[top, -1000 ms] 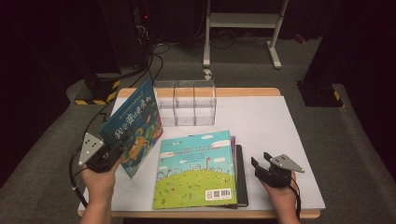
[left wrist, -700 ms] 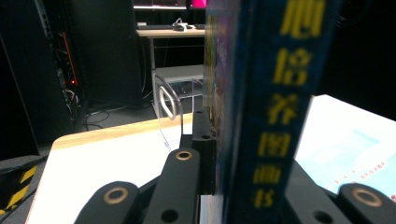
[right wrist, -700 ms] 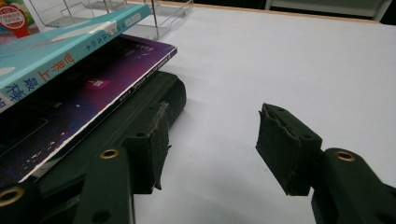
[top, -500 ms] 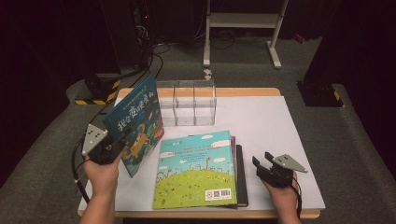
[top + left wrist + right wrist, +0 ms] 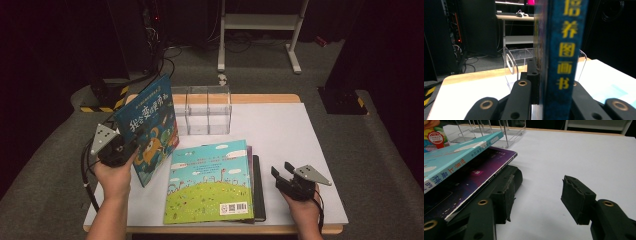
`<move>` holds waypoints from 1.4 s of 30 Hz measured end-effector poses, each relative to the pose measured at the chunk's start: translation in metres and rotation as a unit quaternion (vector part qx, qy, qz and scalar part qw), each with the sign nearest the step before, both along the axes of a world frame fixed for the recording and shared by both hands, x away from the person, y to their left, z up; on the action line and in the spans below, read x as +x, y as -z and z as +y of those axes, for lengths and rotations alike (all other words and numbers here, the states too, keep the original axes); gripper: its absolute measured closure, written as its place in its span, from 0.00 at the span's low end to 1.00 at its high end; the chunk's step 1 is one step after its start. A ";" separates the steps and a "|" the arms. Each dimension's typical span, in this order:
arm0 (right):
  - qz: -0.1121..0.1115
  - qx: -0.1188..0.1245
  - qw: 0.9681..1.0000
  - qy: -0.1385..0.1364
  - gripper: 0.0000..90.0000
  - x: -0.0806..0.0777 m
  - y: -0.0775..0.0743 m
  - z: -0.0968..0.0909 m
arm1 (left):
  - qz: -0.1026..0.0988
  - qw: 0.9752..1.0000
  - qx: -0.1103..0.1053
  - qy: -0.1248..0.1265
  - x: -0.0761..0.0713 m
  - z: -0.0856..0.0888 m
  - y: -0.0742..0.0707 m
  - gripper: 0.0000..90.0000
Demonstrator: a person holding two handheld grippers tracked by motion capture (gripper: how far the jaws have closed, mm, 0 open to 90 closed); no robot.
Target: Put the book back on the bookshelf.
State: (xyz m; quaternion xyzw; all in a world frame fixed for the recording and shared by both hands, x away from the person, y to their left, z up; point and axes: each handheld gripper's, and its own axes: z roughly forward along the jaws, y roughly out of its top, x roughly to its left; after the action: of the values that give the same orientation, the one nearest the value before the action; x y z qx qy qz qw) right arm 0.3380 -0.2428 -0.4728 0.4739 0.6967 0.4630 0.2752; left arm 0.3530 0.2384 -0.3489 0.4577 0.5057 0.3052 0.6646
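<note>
- Left gripper [image 5: 131, 145]: at the left edge of the tabletop [image 5: 280, 130], clenched on the lower part of the blue picture book [image 5: 147, 127]. In the left gripper view the two black jaws press on either side of the book just behind its spine [image 5: 560, 57], which carries yellow characters.
- Blue picture book: held raised off the tabletop and standing tilted, its cover with an orange figure and white characters facing the high camera. Its upper corner lies just beside the left end of the clear acrylic rack [image 5: 201, 110].
- Clear acrylic rack: a transparent holder with upright dividers, standing at the far middle of the tabletop. Seen past the held book in the left gripper view [image 5: 510, 63].
- Stack of books [image 5: 210, 182]: lies flat at the near middle of the tabletop. The top book has a teal sky and green hill on its cover; beneath it lie a purple-covered book [image 5: 481, 173] and a dark one.
- Right gripper [image 5: 281, 176]: rests near the front right of the tabletop, just beside the right edge of the stack. Its jaws stand apart and released, with bare white surface between them; the left pad [image 5: 505, 195] sits close against the underside of the stack's edge.
</note>
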 end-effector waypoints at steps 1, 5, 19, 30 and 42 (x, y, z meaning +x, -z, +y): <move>0.000 0.000 1.000 0.000 0.48 0.000 0.000 0.000 | -0.003 1.000 0.001 -0.001 0.001 -0.001 -0.003 0.92; 0.003 0.003 1.000 0.001 0.48 0.001 0.001 0.000 | -0.013 1.000 0.000 -0.005 0.004 -0.003 -0.009 0.92; 0.003 0.005 1.000 0.001 0.48 0.000 0.001 -0.002 | -0.031 0.999 0.008 -0.020 0.031 -0.019 -0.026 0.92; 0.000 0.000 1.000 0.001 0.48 0.001 0.002 -0.002 | -0.033 0.999 -0.003 -0.037 0.054 -0.030 -0.026 0.92; -0.005 0.002 1.000 0.003 0.49 -0.004 0.001 -0.005 | -0.021 0.999 -0.002 -0.047 0.077 -0.039 -0.013 0.92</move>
State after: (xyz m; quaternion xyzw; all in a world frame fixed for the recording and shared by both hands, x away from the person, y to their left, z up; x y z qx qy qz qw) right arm 0.3336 -0.2473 -0.4735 0.4739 0.6929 0.4660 0.2794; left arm 0.4299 0.1989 -0.3357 0.4252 0.5133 0.3448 0.6610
